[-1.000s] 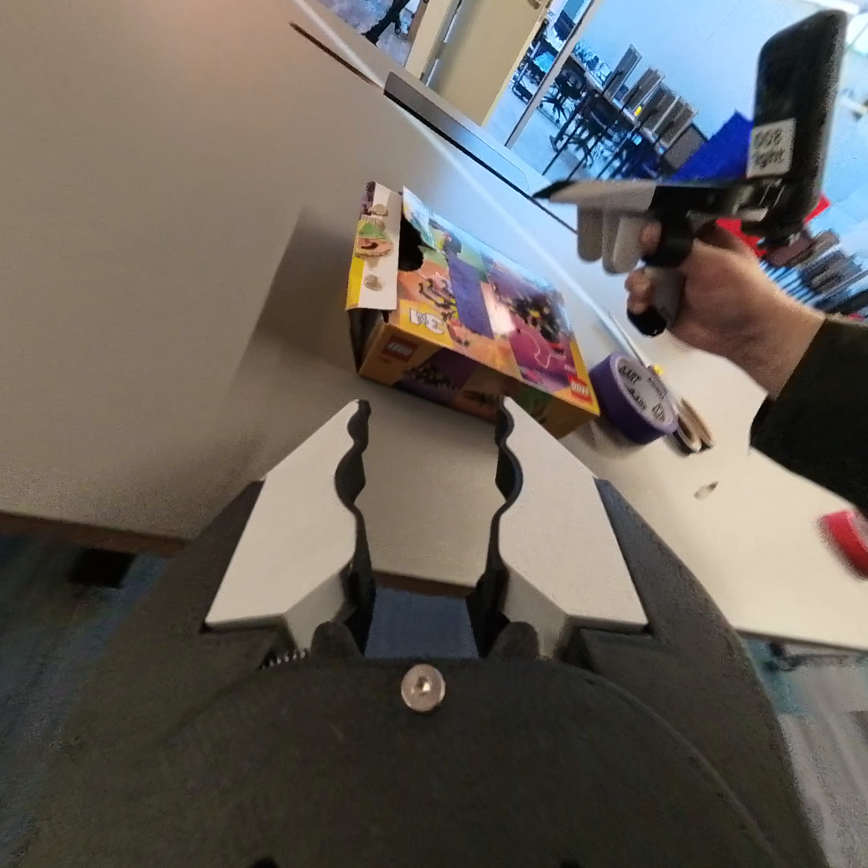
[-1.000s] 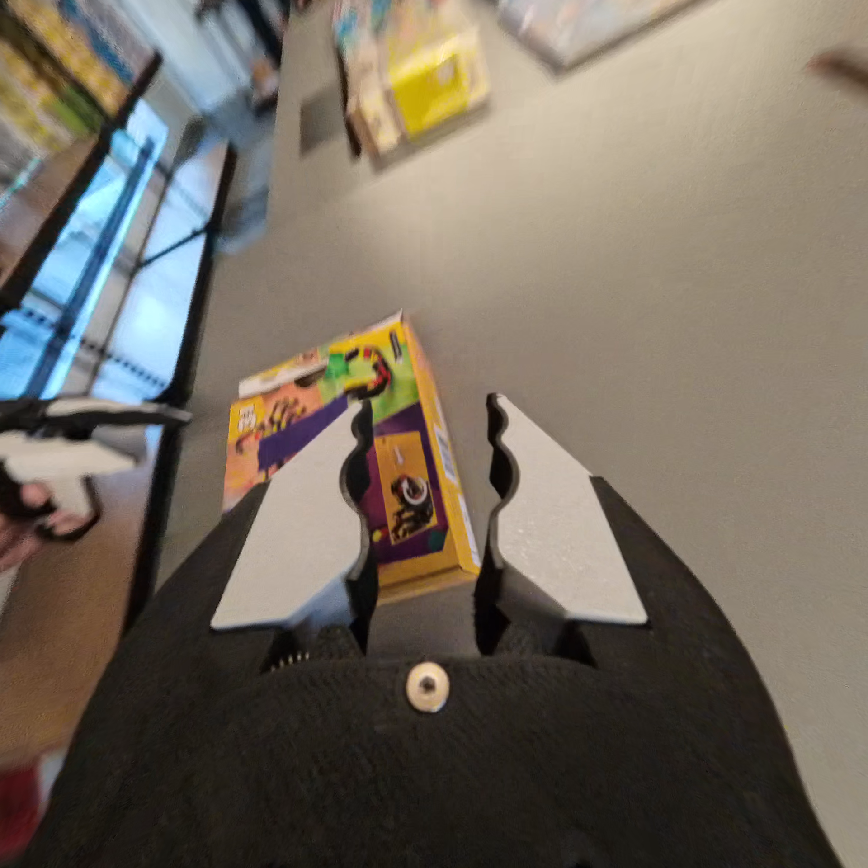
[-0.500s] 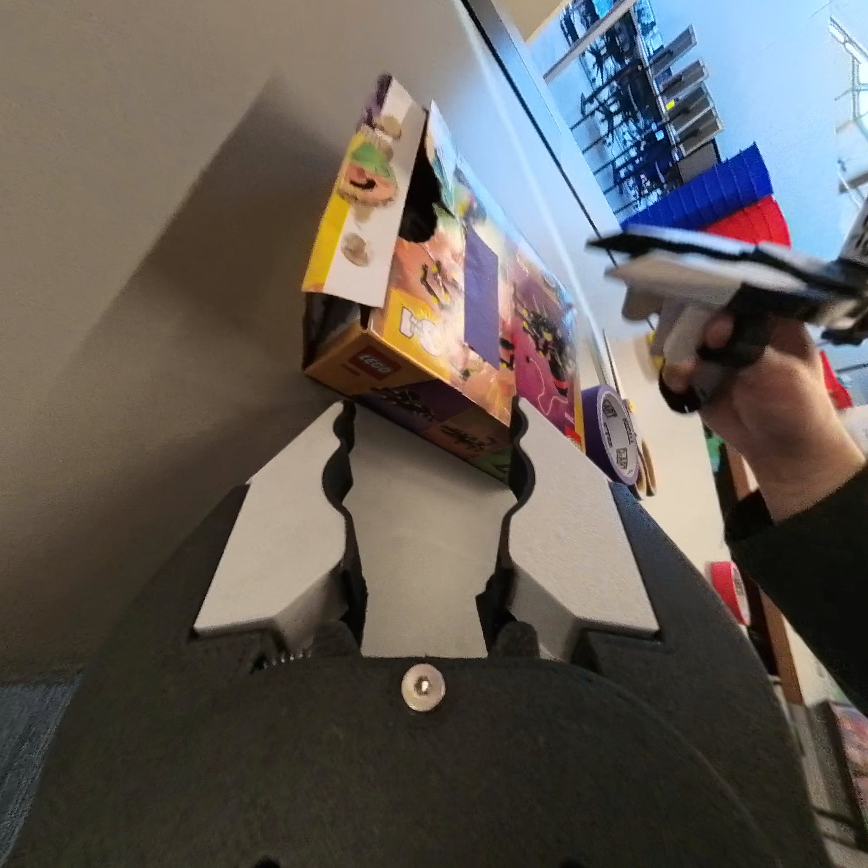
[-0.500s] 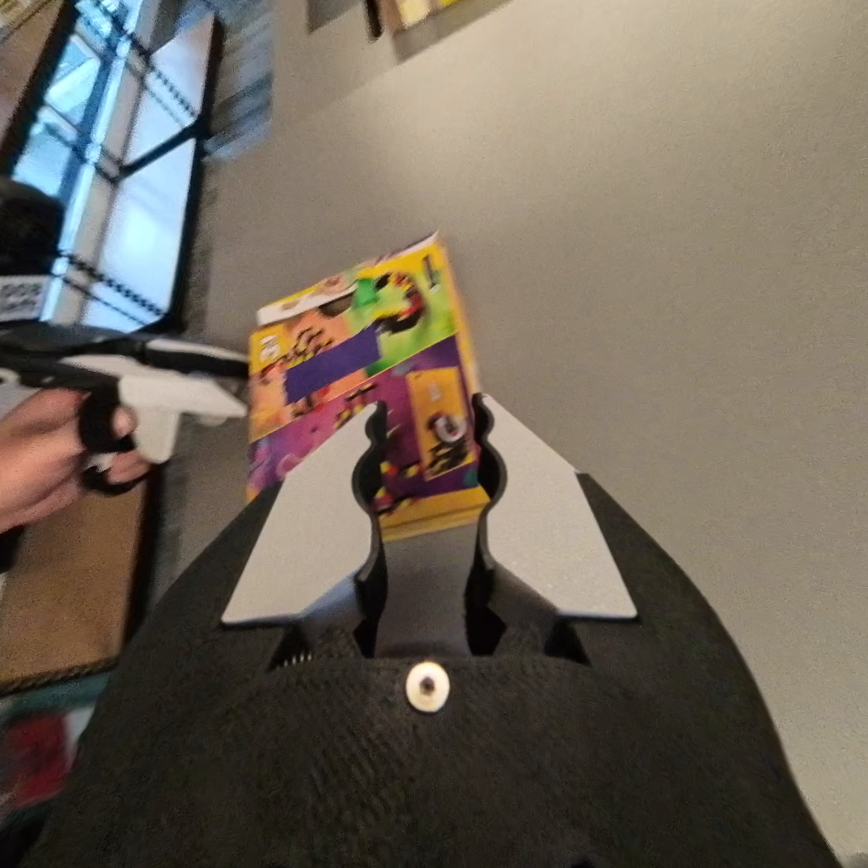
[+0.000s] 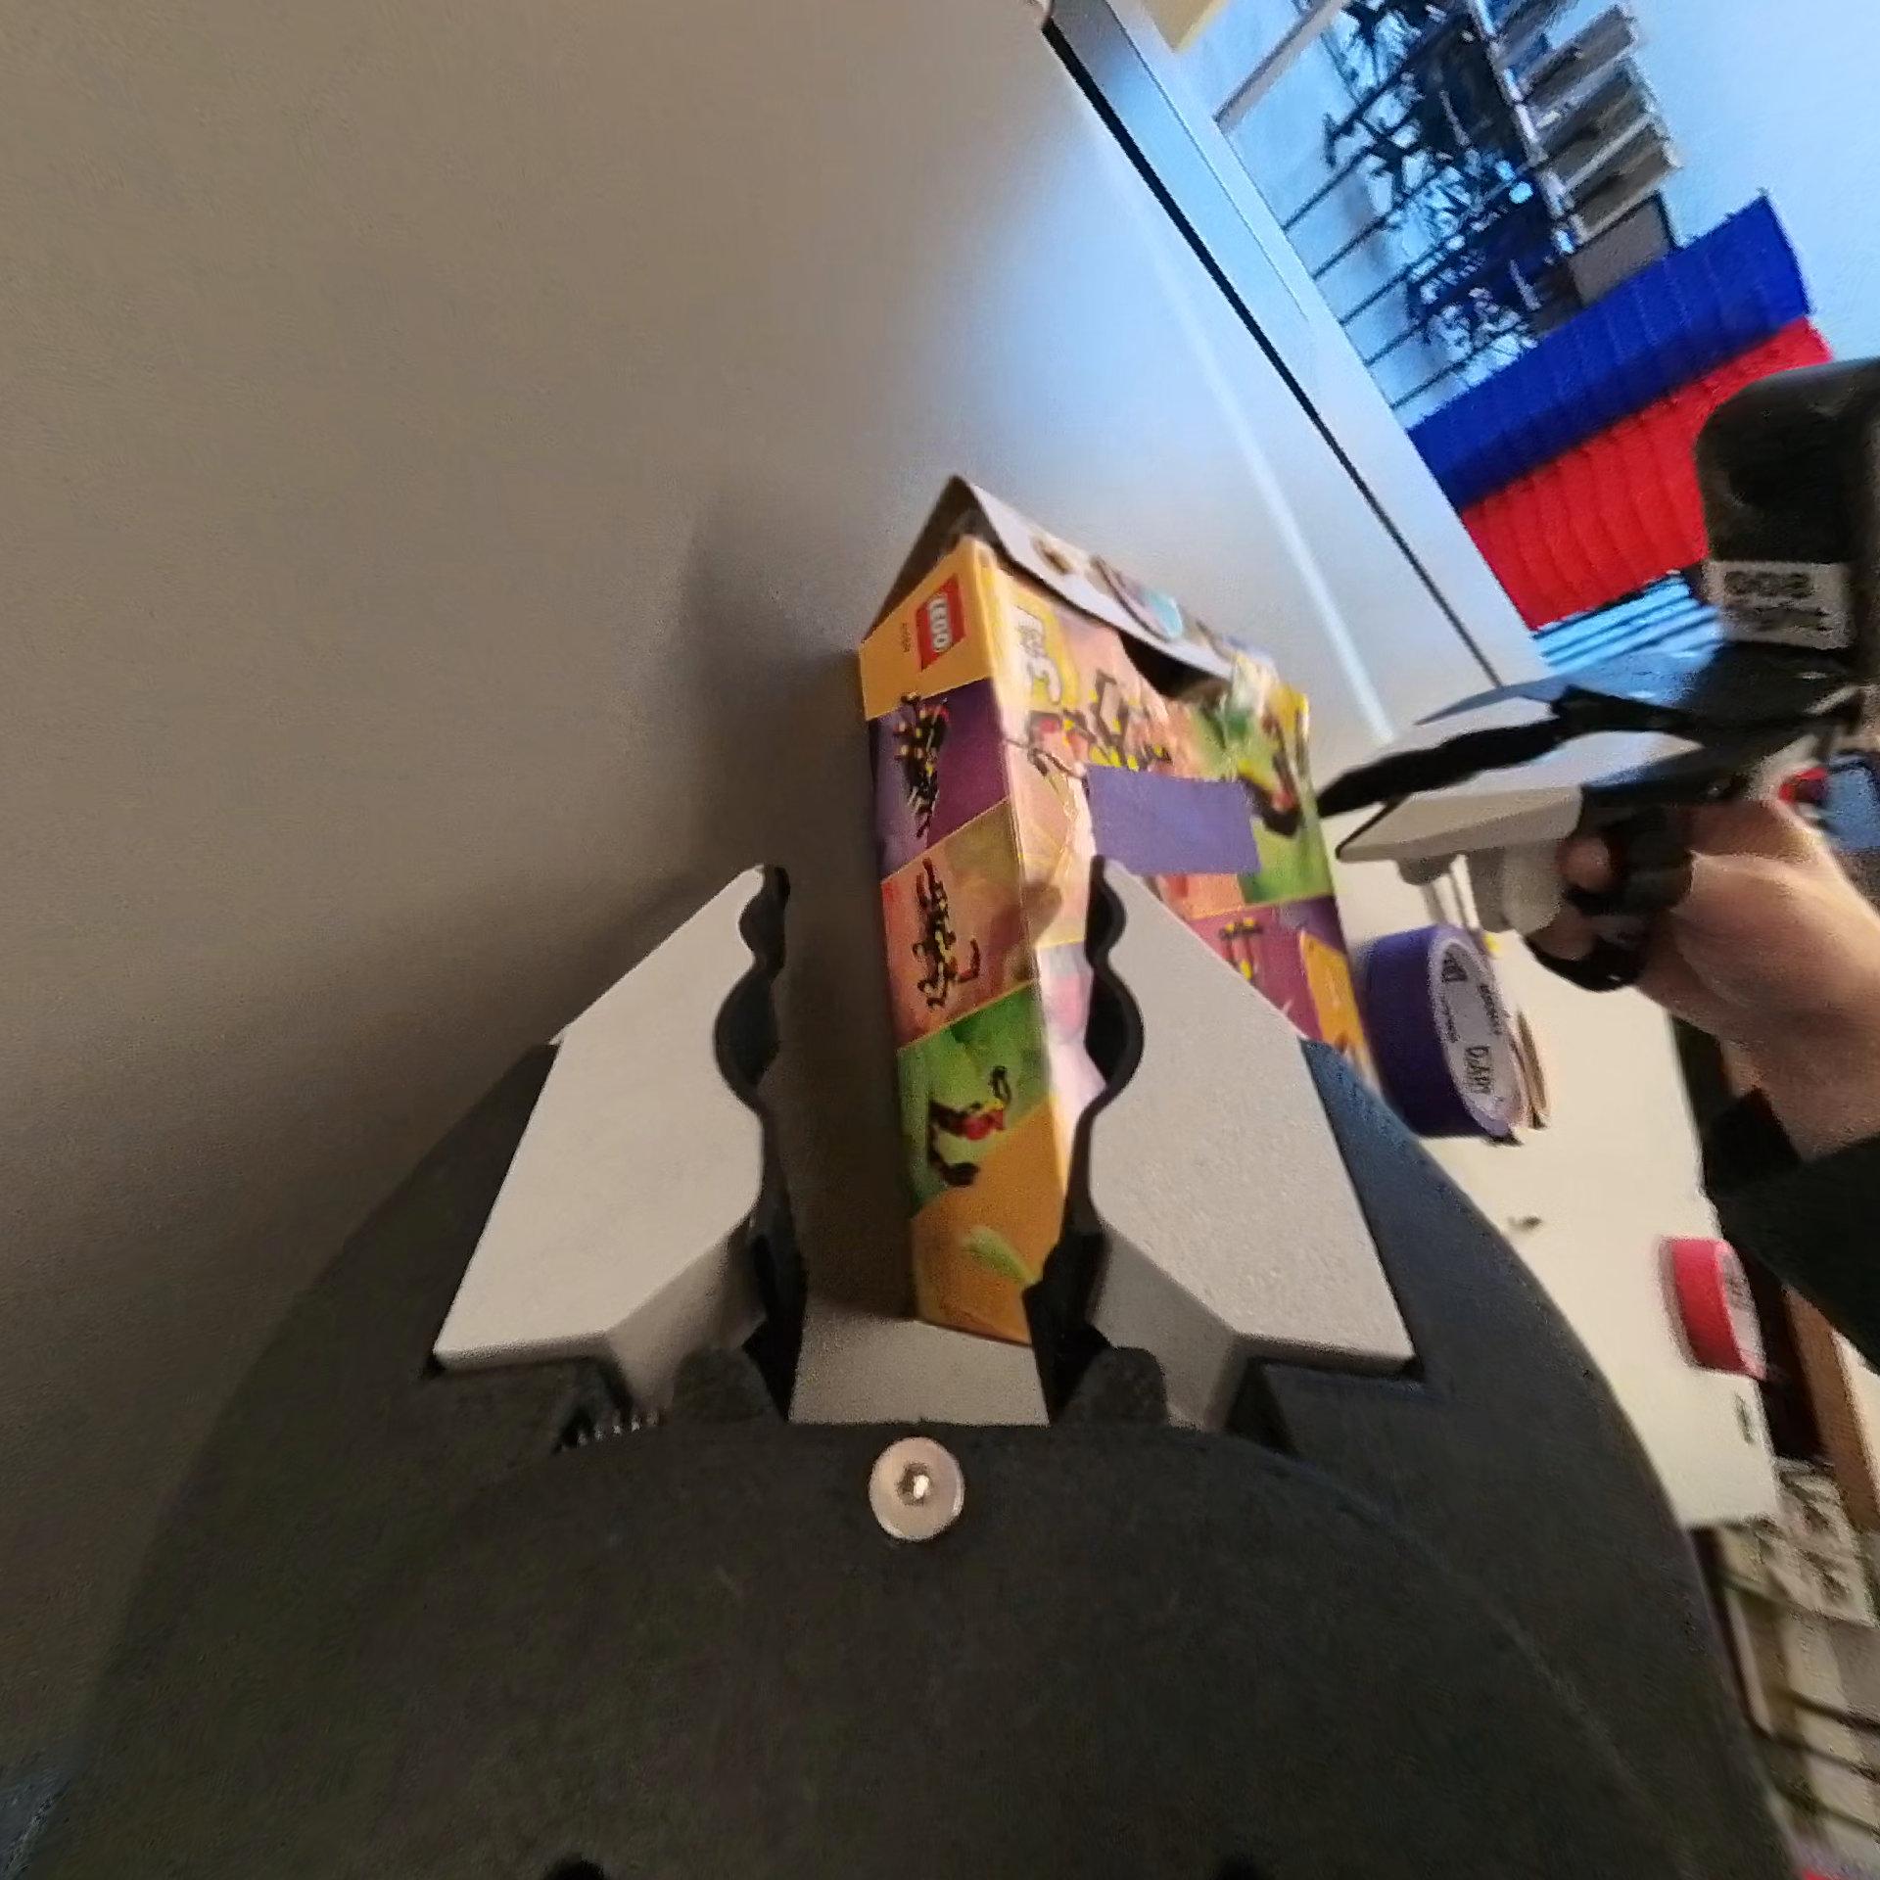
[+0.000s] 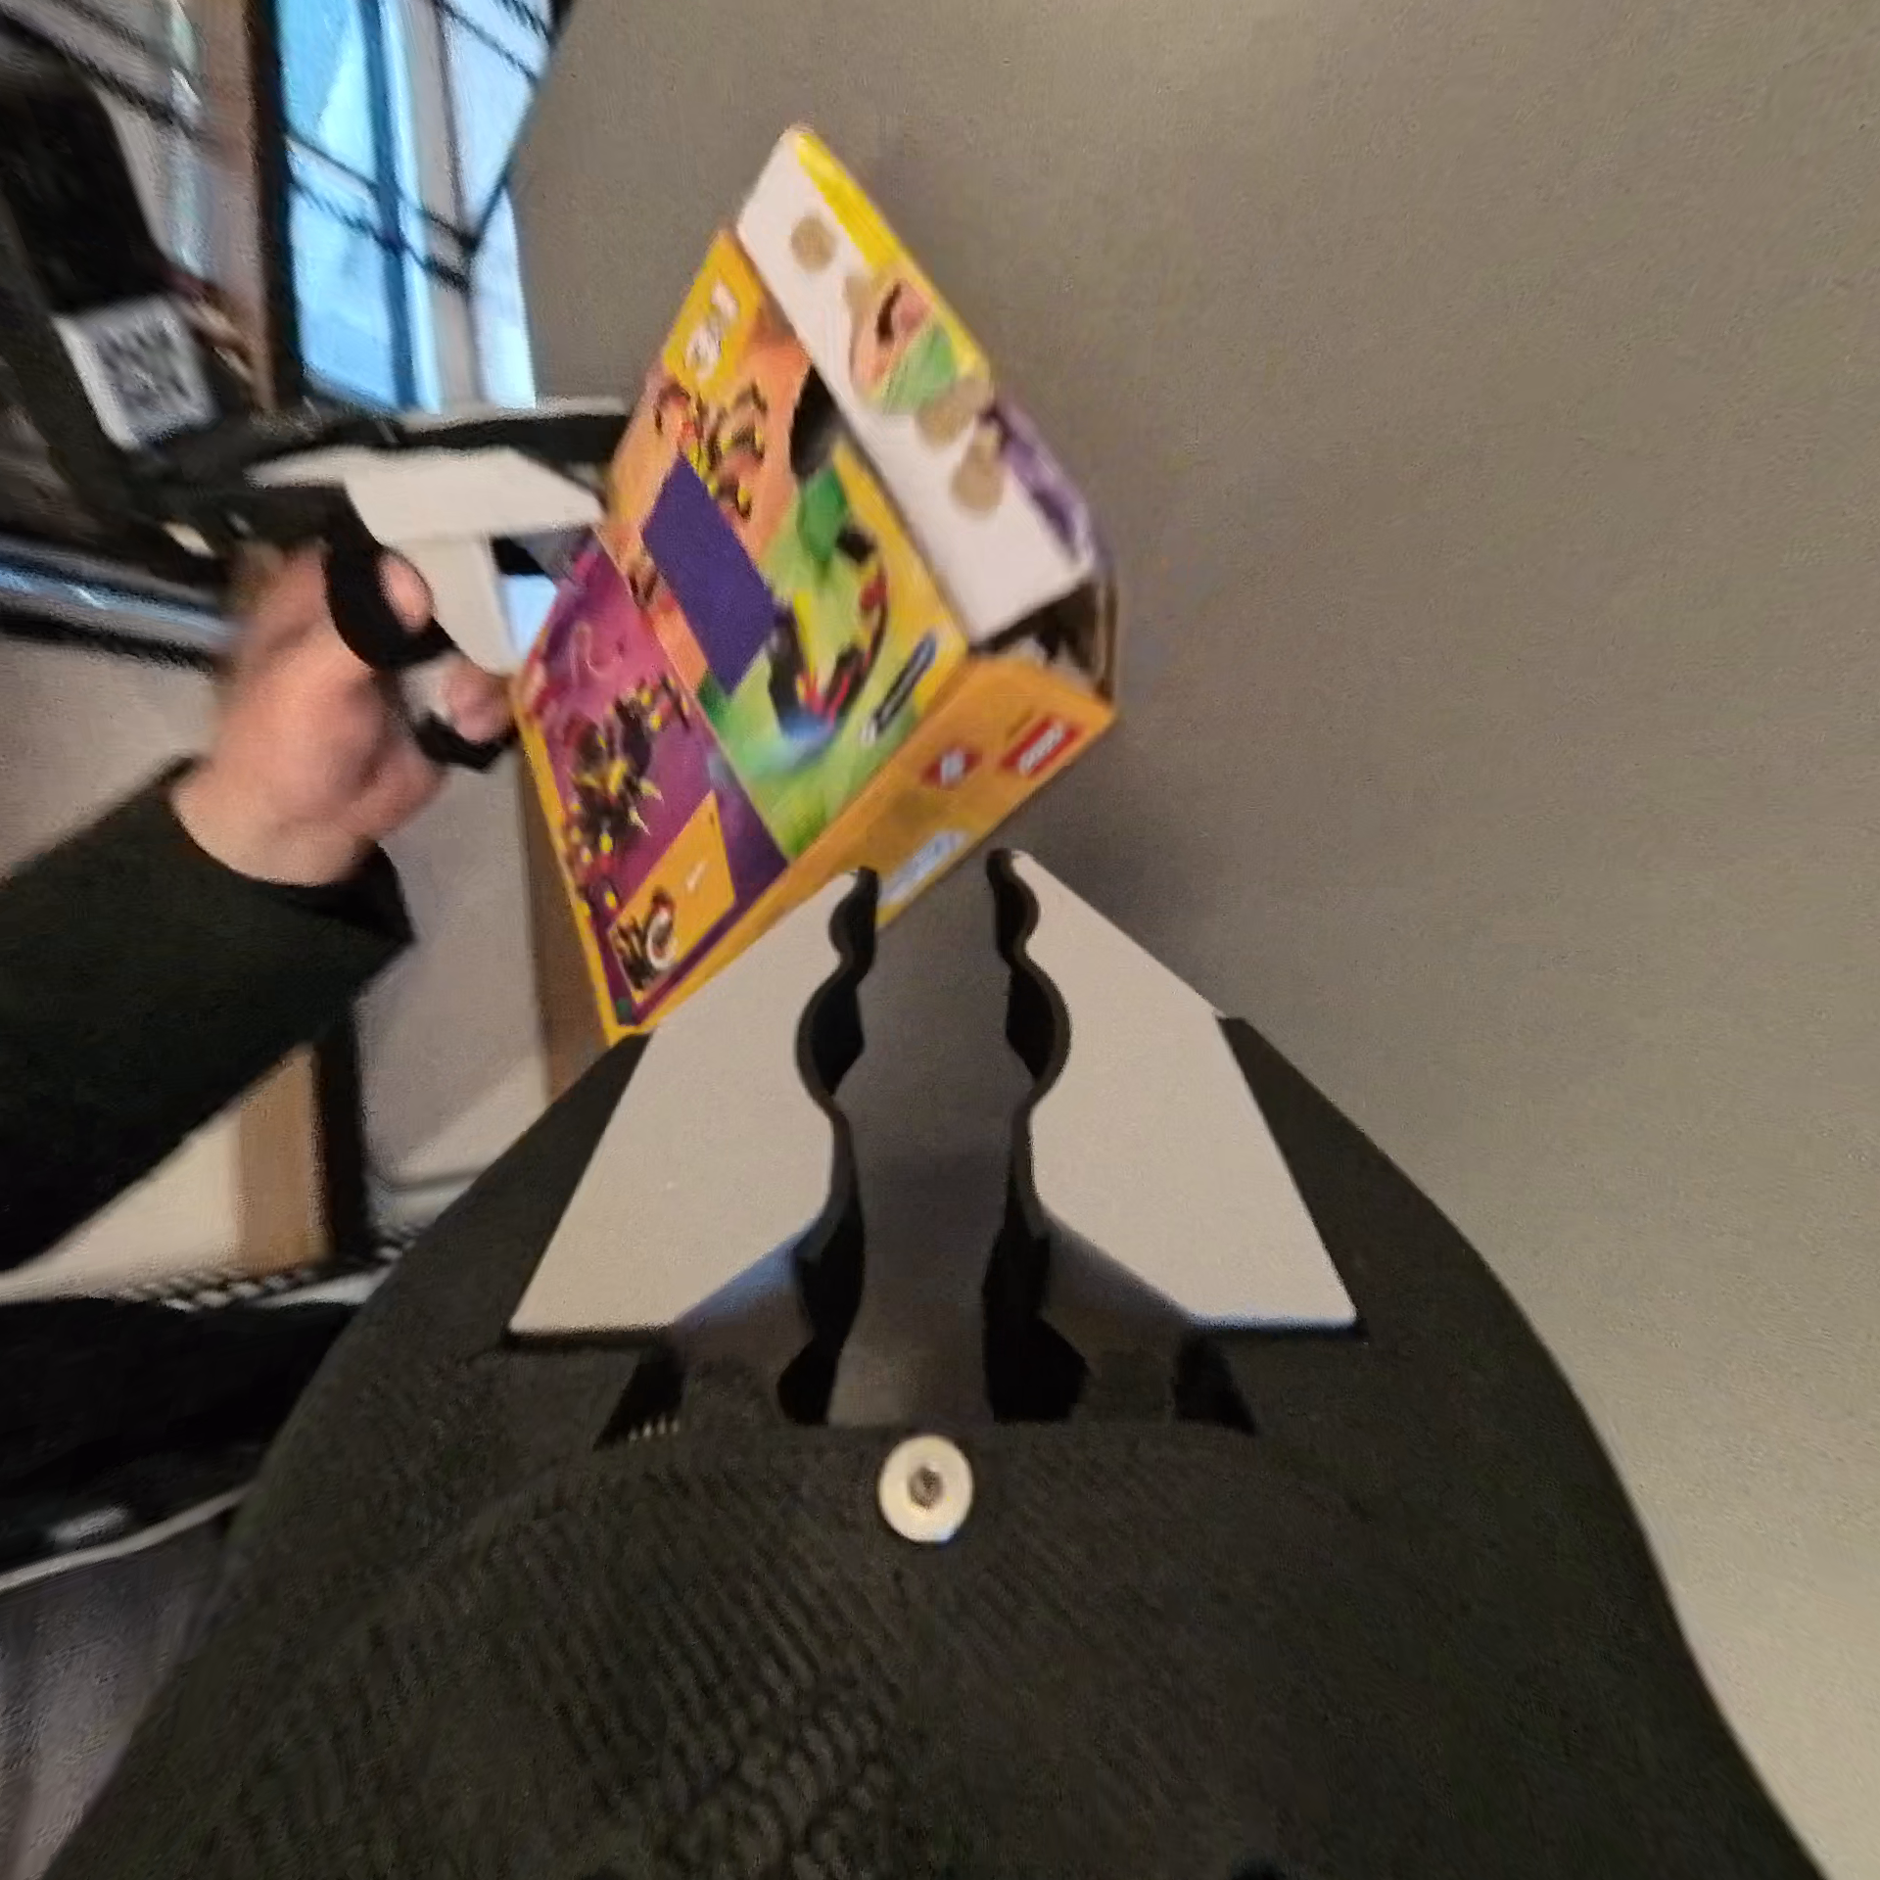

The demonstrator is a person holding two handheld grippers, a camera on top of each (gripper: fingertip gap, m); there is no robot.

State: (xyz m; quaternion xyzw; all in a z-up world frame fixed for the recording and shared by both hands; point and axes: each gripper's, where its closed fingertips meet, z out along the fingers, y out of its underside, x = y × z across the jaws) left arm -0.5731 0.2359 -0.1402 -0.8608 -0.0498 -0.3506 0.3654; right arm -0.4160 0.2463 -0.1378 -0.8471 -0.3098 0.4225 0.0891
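A yellow and purple toy box (image 5: 966,916) lies on the grey table (image 5: 407,610), with a white end flap (image 6: 916,387) standing open. My left gripper (image 5: 931,875) is open and its fingers straddle the box's narrow side, with a gap on the left. My right gripper (image 6: 934,870) is open only narrowly and holds nothing. Its tips are just short of the box's yellow side (image 6: 916,804). The right gripper also shows in the left wrist view (image 5: 1338,829), held by a hand at the box's far edge. The left gripper shows in the right wrist view (image 6: 570,478), reaching the box's opposite side.
A purple tape roll (image 5: 1445,1027) stands on the table just right of the box, and a red tape roll (image 5: 1709,1312) lies nearer the table edge. A window runs along the table's far side (image 5: 1323,356). A dark-sleeved arm (image 6: 153,966) reaches in from the left.
My left gripper has moved forward and turned, so the box's side now sits between its fingers. My right gripper's fingers have narrowed and it has swung round to the box's long yellow side.
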